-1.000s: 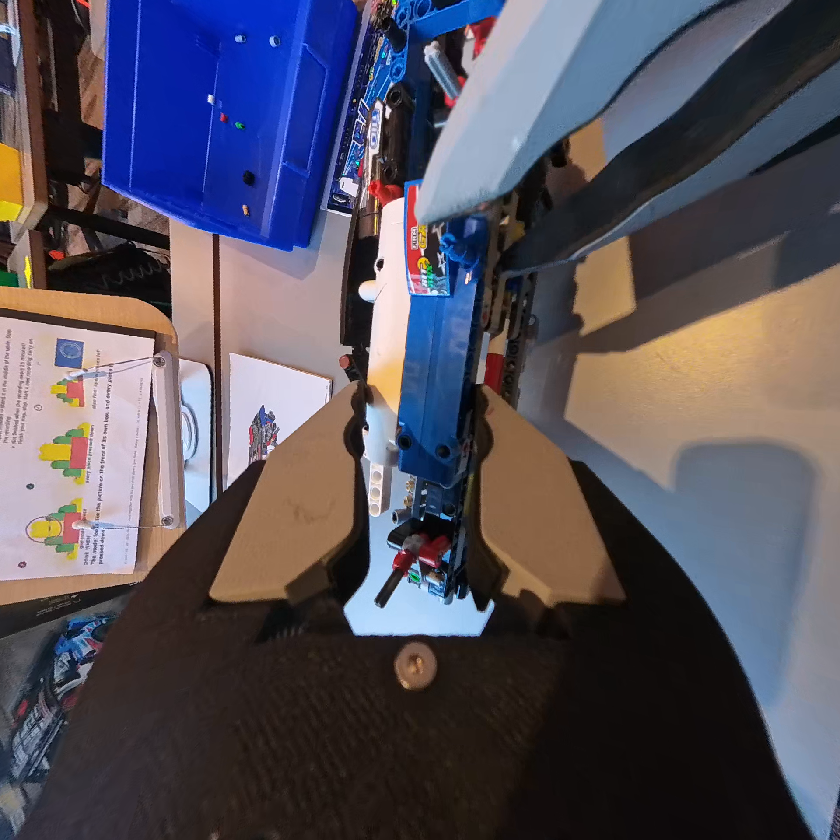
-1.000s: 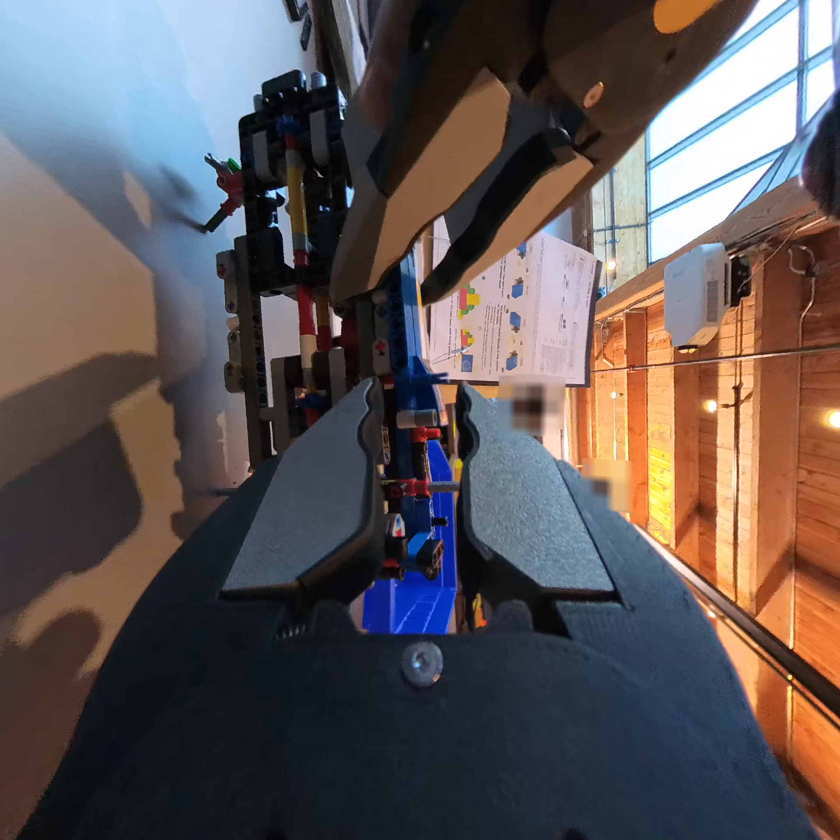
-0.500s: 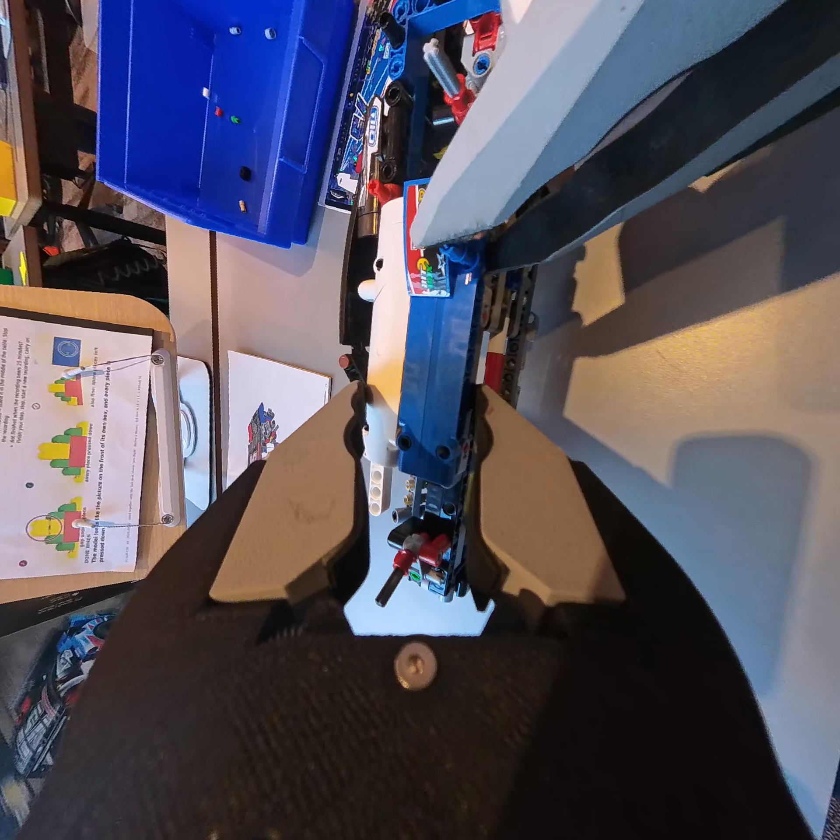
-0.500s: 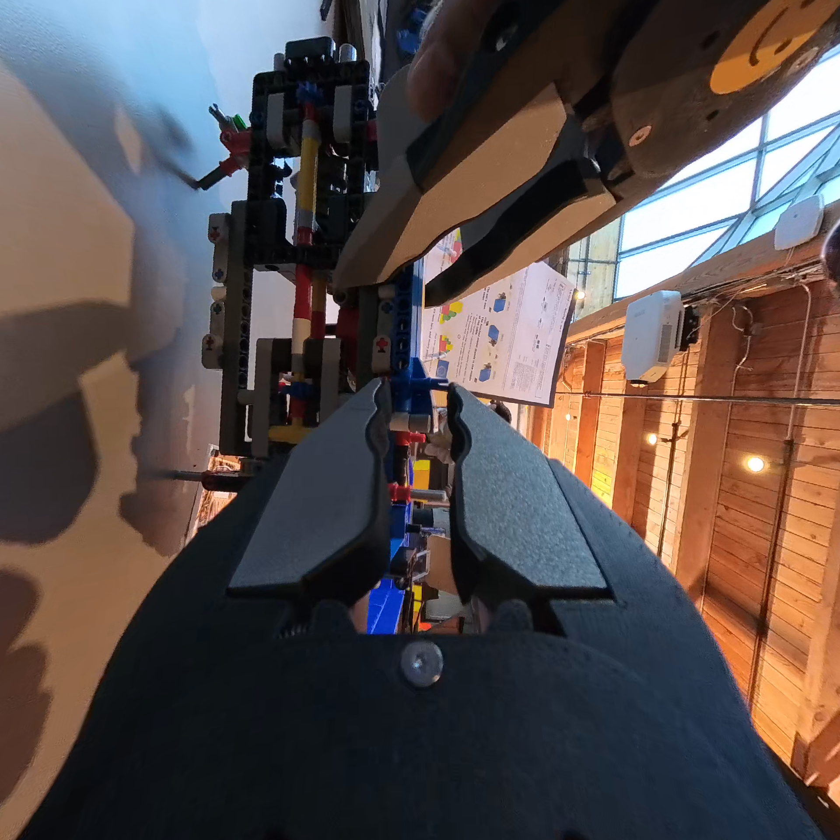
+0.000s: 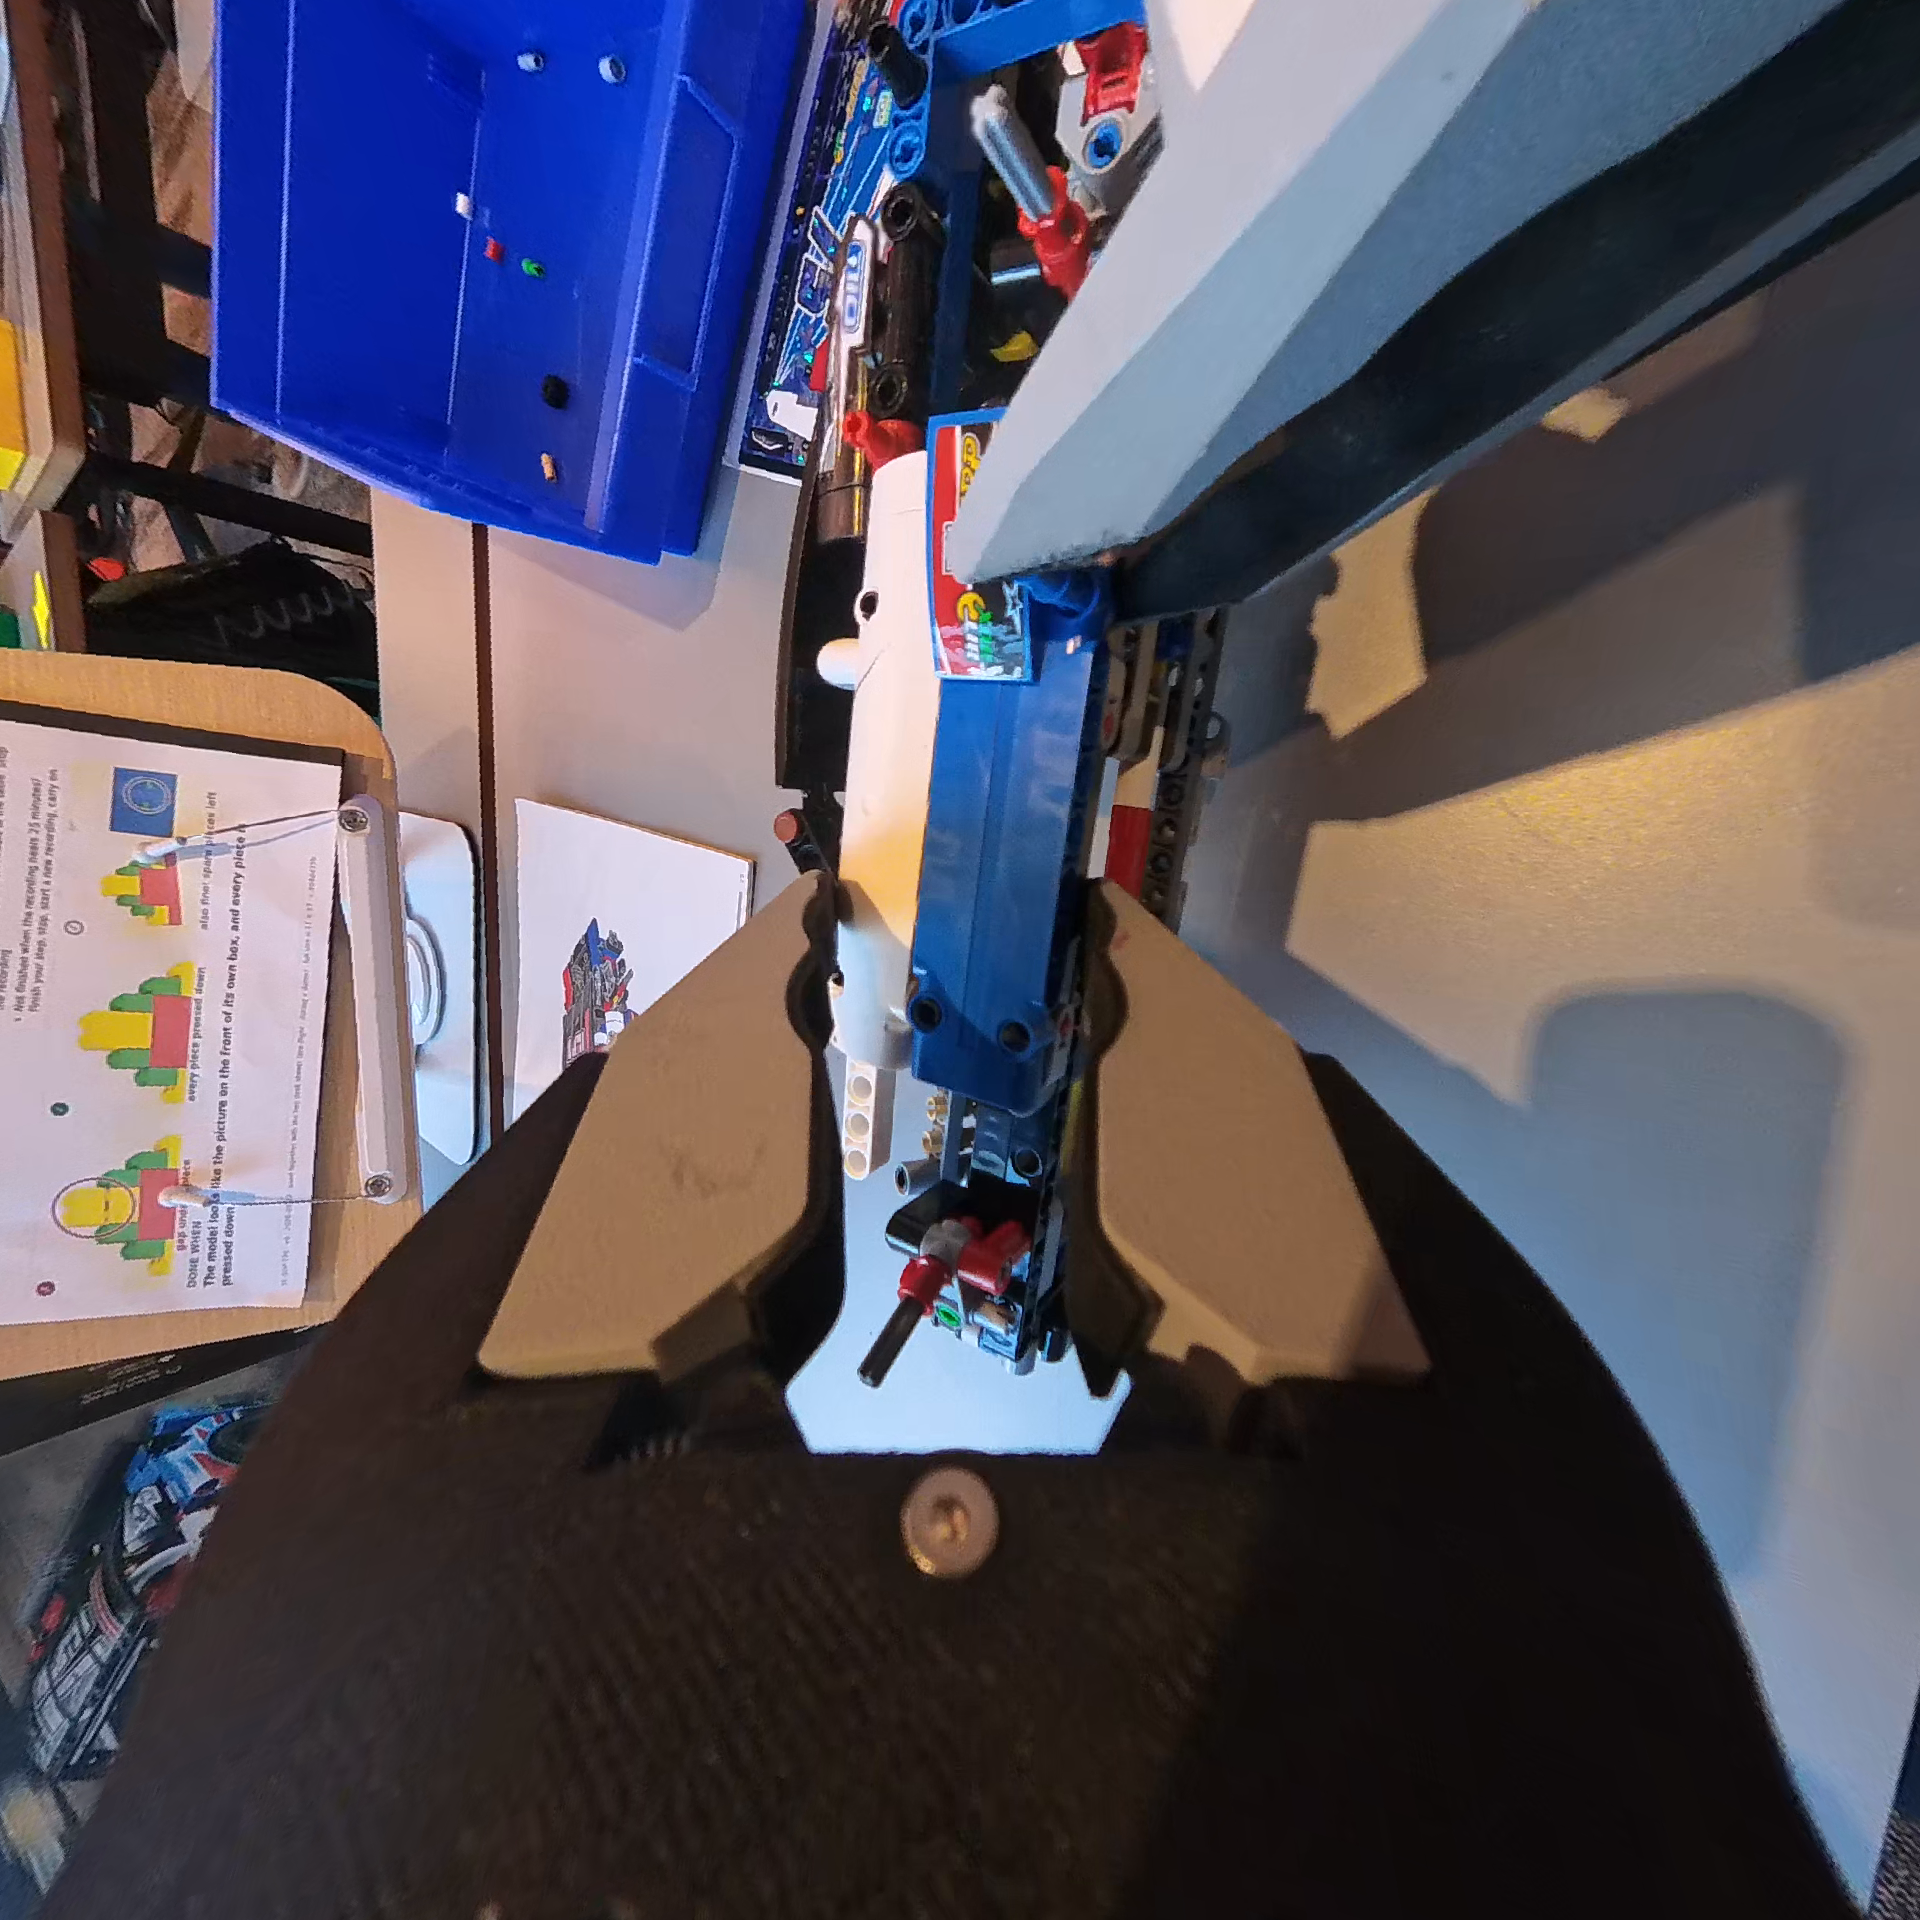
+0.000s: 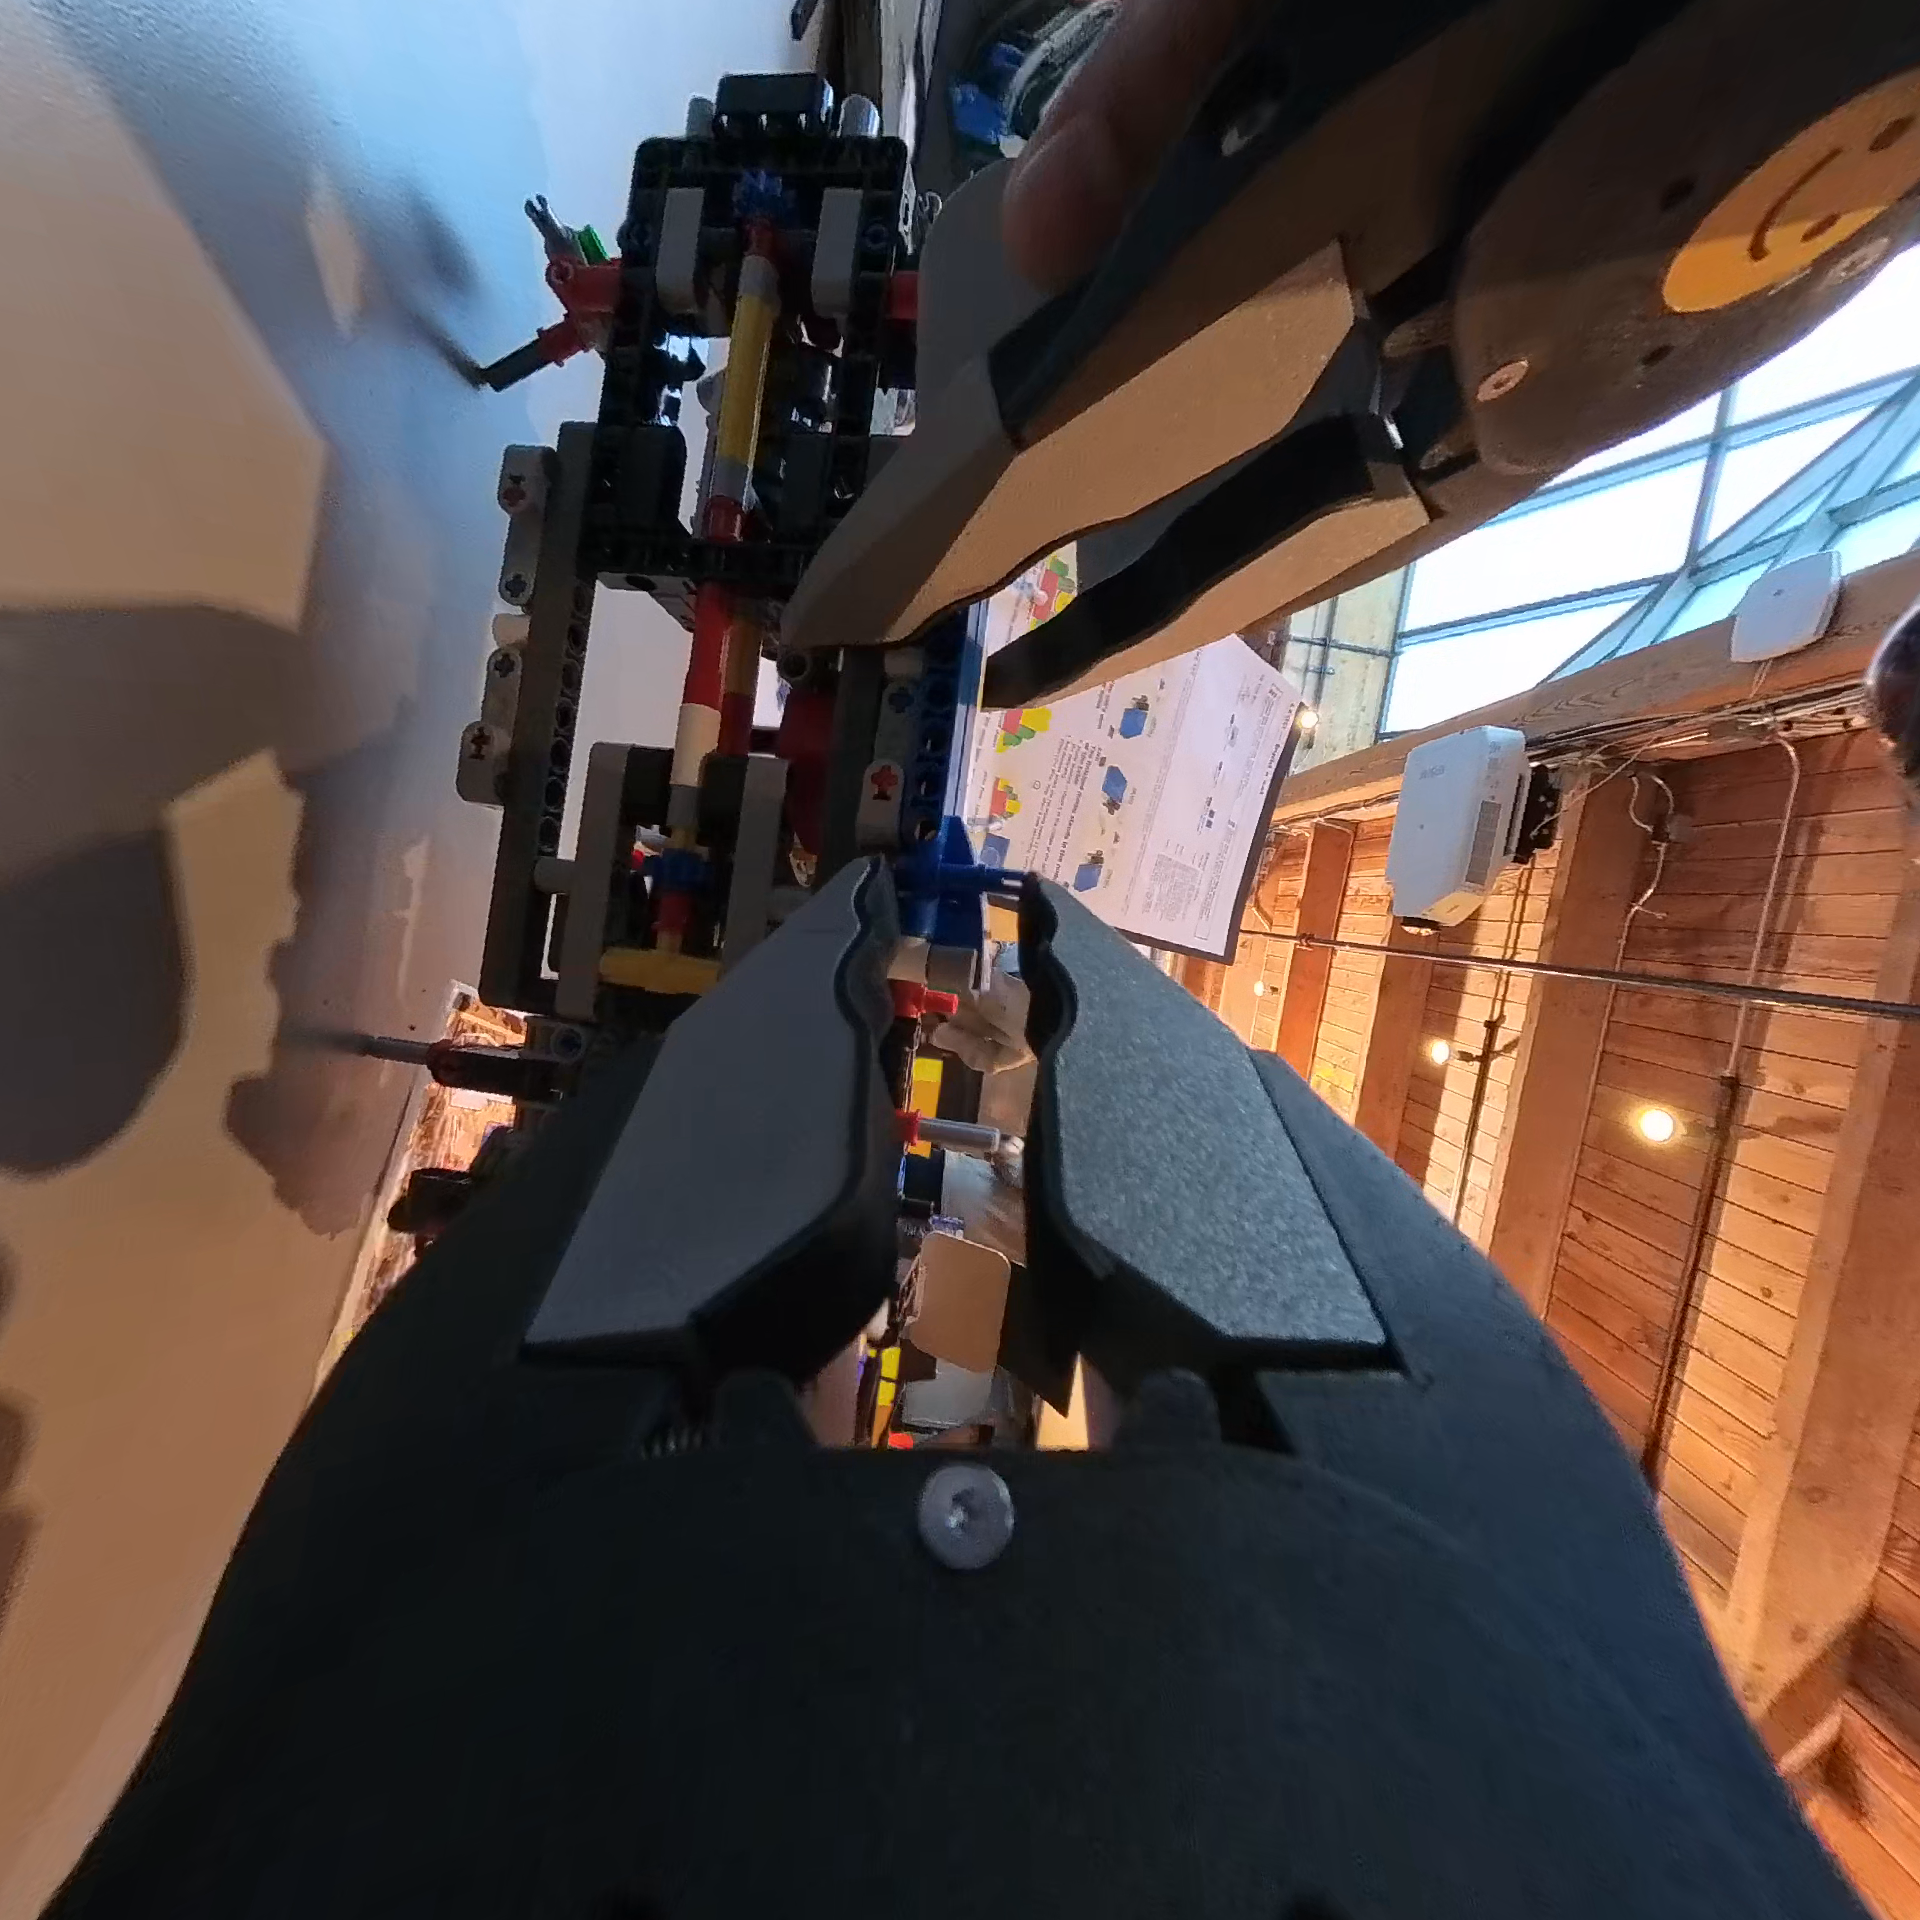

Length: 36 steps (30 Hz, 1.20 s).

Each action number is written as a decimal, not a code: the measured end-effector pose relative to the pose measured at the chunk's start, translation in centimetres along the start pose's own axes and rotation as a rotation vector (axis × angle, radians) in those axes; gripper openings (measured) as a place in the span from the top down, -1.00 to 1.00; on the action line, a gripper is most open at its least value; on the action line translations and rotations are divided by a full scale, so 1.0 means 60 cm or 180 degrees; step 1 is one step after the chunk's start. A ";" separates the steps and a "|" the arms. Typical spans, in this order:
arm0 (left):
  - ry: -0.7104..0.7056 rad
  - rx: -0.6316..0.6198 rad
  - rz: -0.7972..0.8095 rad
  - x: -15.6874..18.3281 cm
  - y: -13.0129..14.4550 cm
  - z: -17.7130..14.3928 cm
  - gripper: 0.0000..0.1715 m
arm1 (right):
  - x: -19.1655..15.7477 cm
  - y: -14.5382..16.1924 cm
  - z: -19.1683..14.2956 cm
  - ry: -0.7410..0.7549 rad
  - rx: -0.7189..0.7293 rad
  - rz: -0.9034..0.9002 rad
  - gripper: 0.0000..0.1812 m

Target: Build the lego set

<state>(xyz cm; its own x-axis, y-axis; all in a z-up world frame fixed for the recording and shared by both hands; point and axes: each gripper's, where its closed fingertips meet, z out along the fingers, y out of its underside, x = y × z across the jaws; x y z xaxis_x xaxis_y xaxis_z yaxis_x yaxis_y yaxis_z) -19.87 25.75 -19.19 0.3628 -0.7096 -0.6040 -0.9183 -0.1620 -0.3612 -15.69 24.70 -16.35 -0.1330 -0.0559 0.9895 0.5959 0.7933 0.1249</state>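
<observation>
**Q:** Pale tabletop [image 5: 623, 675] is lying under what?

**A:** You are holding the lego model [image 5: 997, 862] on edge above it. Your left gripper [image 5: 956, 997] is clamping its blue and white side panels. Your right gripper [image 6: 956, 935] is pinching a blue part at the far end.

**Q:** How is it likely handling?

**A:** Probably light and rigid, though pins and axles are sticking out. You are gripping the beams and panels, which looks safest.

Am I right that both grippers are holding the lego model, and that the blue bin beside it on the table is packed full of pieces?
Not quite. Both the left gripper and the right gripper do hold the lego model, but the left wrist view shows the blue bin nearly empty, with only a few small pieces scattered on its floor.
</observation>
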 end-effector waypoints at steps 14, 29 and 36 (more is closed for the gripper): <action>0.0098 -0.0036 0.0004 -0.003 -0.006 0.006 0.49 | 0.021 0.009 -0.017 0.0303 0.0126 0.0376 0.56; 0.0110 -0.0067 0.0007 -0.004 -0.005 0.007 0.49 | 0.008 0.130 -0.115 0.0054 -0.0365 0.1350 0.51; 0.0142 -0.0091 0.0000 -0.005 -0.005 0.008 0.49 | -0.004 0.129 -0.113 0.0005 -0.0398 0.1441 0.53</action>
<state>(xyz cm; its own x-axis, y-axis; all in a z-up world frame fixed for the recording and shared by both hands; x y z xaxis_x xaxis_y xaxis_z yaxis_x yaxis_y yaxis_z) -19.64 26.36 -19.24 0.3560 -0.7394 -0.5715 -0.9227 -0.1811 -0.3404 -5.68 26.74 -15.15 0.1635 0.2781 0.9465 0.6846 0.6589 -0.3118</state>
